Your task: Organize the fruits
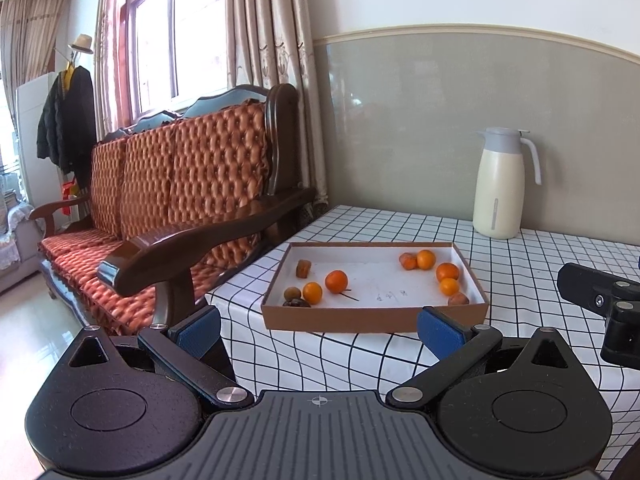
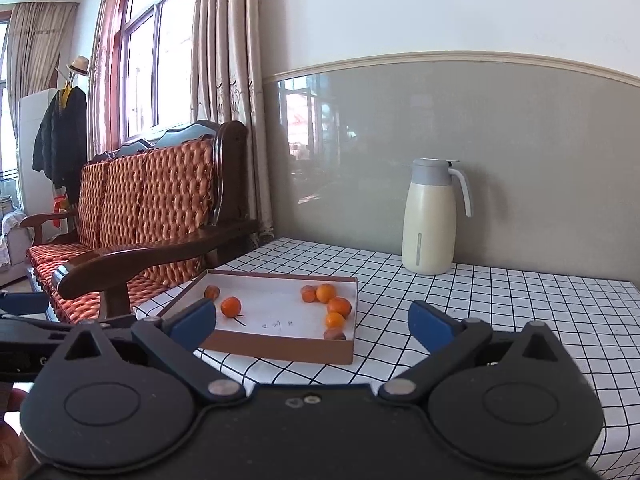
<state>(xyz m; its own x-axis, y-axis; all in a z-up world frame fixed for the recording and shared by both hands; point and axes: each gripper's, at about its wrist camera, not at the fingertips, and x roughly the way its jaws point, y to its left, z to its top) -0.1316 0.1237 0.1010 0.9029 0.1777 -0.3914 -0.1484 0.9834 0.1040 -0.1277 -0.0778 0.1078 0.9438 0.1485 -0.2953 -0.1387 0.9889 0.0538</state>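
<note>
A shallow cardboard box (image 1: 376, 316) (image 2: 280, 350) with a white floor rests on the checked tablecloth. Several oranges lie in it: an orange with a stem (image 1: 336, 281) (image 2: 231, 306) and smaller brownish fruits (image 1: 292, 293) at its left end, a cluster of oranges (image 1: 447, 272) (image 2: 339, 306) at its right end. My left gripper (image 1: 318, 330) is open and empty, held in front of the box's near wall. My right gripper (image 2: 312, 322) is open and empty too, a little short of the box and to its right.
A cream thermos jug (image 1: 500, 188) (image 2: 430, 220) stands at the back by the wall. A wooden sofa with orange cushions (image 1: 180, 208) (image 2: 132, 216) adjoins the table's left edge. The right gripper's body (image 1: 600, 300) shows at the right of the left view. Bare cloth (image 2: 500, 312) lies right of the box.
</note>
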